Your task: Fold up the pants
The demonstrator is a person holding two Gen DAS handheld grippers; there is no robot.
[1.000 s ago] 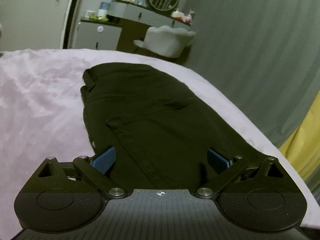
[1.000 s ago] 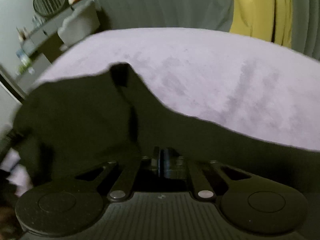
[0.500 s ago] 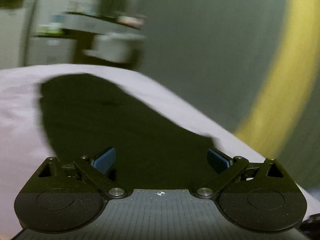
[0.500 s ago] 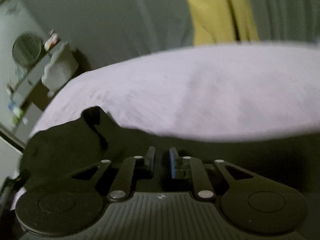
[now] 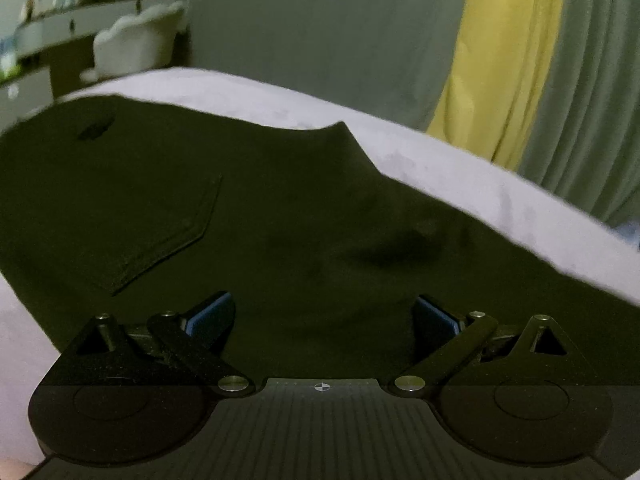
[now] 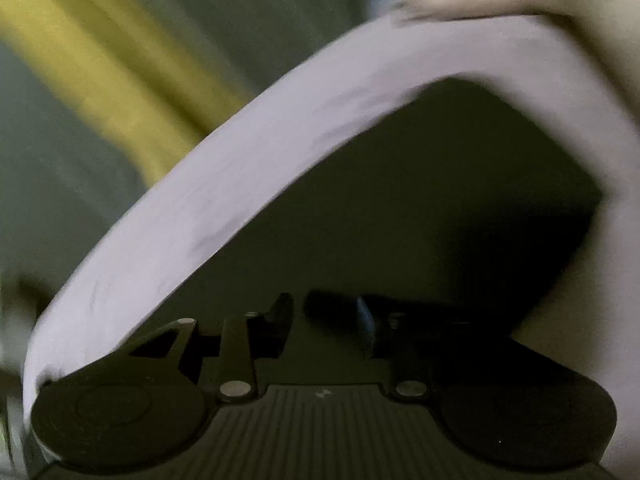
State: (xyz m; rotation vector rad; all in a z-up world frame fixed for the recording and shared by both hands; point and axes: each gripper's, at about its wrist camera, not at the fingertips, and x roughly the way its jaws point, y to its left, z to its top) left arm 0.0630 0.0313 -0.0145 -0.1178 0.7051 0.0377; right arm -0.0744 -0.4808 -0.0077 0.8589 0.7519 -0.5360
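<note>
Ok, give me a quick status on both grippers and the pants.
Left gripper open, over the dark green pants. Right gripper partly open, holding nothing; view blurred. Pants flat on the pale lilac bed cover, back pocket up. Nothing in the way.

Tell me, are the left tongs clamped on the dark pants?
No, the left tongs stand wide apart over the pants, with nothing pinched between them.

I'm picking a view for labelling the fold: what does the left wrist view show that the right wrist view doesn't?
Only the left wrist view shows the back pocket, the dresser and pale chair, with its jaws wide apart. Only the right, heavily blurred, shows a squared end of the pants; its jaws stand partly open. Both share the black pants, lilac bed cover and yellow curtain.
</note>
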